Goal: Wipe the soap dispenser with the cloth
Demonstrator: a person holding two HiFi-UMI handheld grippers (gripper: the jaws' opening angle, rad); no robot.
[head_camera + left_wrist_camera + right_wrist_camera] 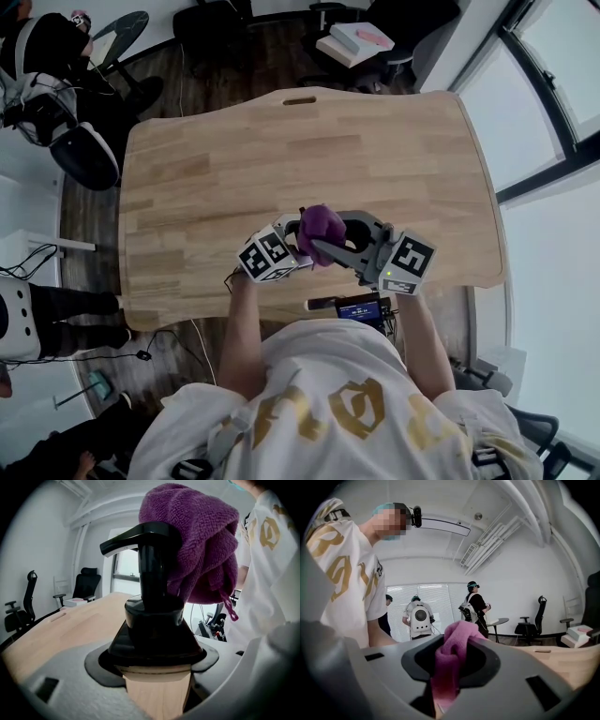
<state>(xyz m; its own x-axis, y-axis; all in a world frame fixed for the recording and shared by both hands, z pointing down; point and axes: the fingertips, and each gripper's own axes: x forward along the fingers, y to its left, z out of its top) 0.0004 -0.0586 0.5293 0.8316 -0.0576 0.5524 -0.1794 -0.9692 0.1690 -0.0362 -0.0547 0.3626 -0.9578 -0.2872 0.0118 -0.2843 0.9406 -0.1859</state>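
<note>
My left gripper (157,670) is shut on a soap dispenser (152,620) with a black pump top and a tan body, holding it upright above the table. A purple cloth (201,550) is draped over the right side of the pump head. My right gripper (447,667) is shut on that cloth (457,637), which bunches up between its jaws. In the head view both grippers, left (300,246) and right (326,247), meet over the table's near edge, and the cloth (323,225) hides most of the dispenser.
The wooden table (281,150) stretches away in front of me. A small device with a lit screen (359,307) sits at its near edge. Office chairs (86,585) stand around it, one holding books (361,42). People (417,616) stand by the windows.
</note>
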